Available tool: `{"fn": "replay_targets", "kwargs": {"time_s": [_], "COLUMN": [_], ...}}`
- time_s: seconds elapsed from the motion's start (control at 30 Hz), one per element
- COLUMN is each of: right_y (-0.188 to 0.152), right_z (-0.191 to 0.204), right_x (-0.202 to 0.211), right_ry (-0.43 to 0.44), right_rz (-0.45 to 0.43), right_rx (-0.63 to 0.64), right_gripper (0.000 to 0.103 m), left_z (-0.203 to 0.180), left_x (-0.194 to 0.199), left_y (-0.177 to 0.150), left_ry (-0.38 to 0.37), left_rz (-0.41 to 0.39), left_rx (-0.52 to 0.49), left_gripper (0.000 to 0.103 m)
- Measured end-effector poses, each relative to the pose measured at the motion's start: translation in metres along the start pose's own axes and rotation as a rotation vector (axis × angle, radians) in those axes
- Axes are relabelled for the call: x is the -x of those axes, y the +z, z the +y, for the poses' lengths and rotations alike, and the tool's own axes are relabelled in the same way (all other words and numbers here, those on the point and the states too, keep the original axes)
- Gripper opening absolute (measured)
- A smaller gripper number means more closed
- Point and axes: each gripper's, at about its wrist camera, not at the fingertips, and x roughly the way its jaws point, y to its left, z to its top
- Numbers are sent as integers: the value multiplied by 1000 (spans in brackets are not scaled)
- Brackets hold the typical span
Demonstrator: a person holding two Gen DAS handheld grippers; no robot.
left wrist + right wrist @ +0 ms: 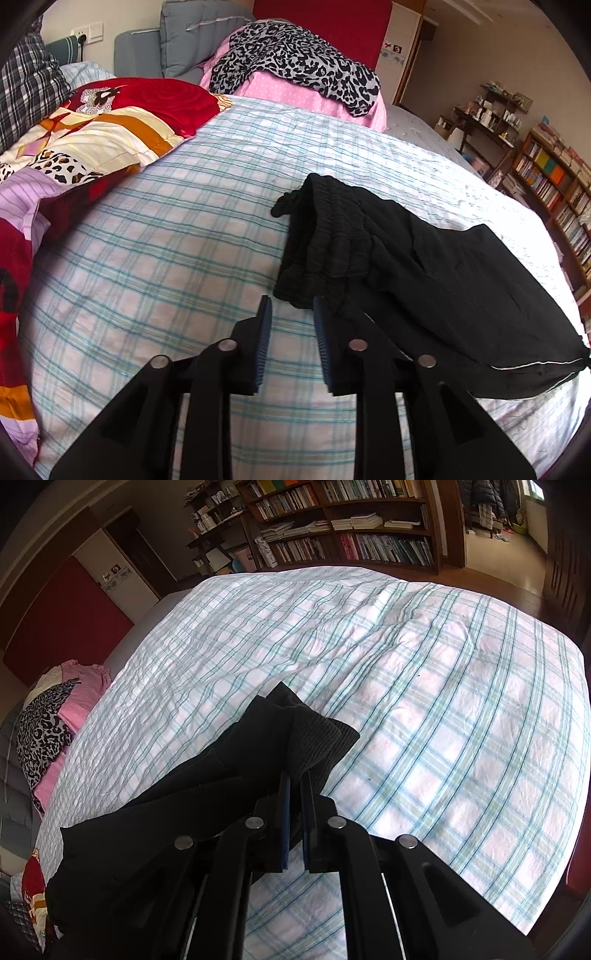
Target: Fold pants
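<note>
**Pants lie right of the left gripper, right gripper already on them**

The black ribbed-waist fabric pants (424,266) lie on the pale blue-and-pink checked bedsheet (166,240), folded into a long bundle. Long axis runs from the ribbed waistband near the left gripper out to the right and slightly toward the camera.

Left black two-finger gripper with blue pads (291,314): jaws apart, empty, waistband corner just ahead and to its right, right pad about touching the cloth.

Right black two-finger gripper (295,786): jaws nearly together, pinching a ribbed fold of the pants (258,749).

My read: right is holding, left is the free one, and needs a short shift right to catch the waistband
</note>
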Motion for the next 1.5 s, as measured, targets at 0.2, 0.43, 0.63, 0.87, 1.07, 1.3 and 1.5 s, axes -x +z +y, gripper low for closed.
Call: {"fn": "replay_targets", "kwargs": {"time_s": [0.2, 0.43, 0.63, 0.87, 1.07, 1.3, 1.5], "right_y": [-5, -8, -8, -7, -7, 4, 1], "right_z": [0, -1, -2, -4, -4, 4, -8], "right_x": [-2, -4, -5, -6, -6, 10, 31], "right_ry": [-17, -21, -17, -11, -12, -13, -29], "right_rz": [-8, -9, -7, -6, -9, -59, -83], "right_rx": [22, 35, 33, 29, 30, 39, 20], "right_gripper": [5, 5, 5, 5, 5, 5, 5], "left_z": [-5, -7, -15, -27, -31, -31, -18], "left_x": [4, -12, -29, -51, -68, -32, -14], "left_y": [3, 13, 22, 27, 31, 50, 36], "left_ry": [-165, -323, -357, -353, -327, -325, -291], "left_rz": [59, 125, 158, 203, 236, 166, 192], "left_rx": [162, 376, 466, 510, 534, 457, 405], "left_gripper": [67, 66, 66, 65, 6, 3, 3]}}
